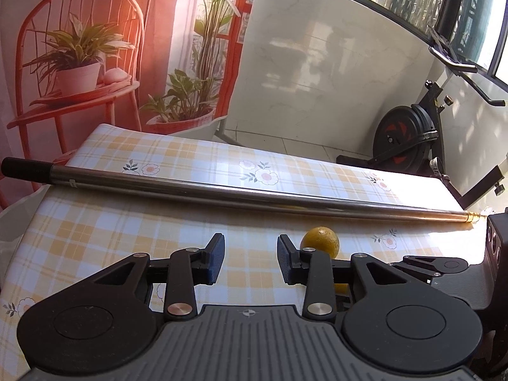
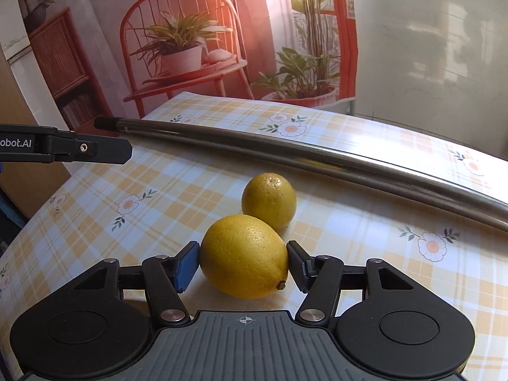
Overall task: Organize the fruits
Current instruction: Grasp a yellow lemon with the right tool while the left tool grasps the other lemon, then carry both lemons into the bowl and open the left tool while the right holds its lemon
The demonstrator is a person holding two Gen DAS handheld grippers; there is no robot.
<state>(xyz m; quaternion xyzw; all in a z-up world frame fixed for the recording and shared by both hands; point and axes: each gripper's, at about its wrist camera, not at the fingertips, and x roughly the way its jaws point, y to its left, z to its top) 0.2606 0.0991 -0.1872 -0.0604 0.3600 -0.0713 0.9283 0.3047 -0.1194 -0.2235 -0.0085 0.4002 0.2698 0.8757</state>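
Right gripper [image 2: 243, 262] clamped on near lemon [image 2: 243, 255], left gripper [image 1: 250, 258] apart (bare tablecloth [image 1: 127, 228] between), well inside table edges.

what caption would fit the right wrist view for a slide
Right gripper closed on a lemon, a second lemon just behind, a metal pole across the plaid tablecloth.

Ahead of both claws we saw a long metal pole [image 2: 317, 155] lying across the checked tablecloth [image 1: 104, 231], barring the far half. Between the right claw [image 2: 243, 265] fingers a lemon [image 2: 244, 255] filled the gap, with a second lemon [image 2: 269, 200] close behind it blocking any forward push. The left claw [image 1: 250, 260] had bare cloth between its spread fingers and to its left.
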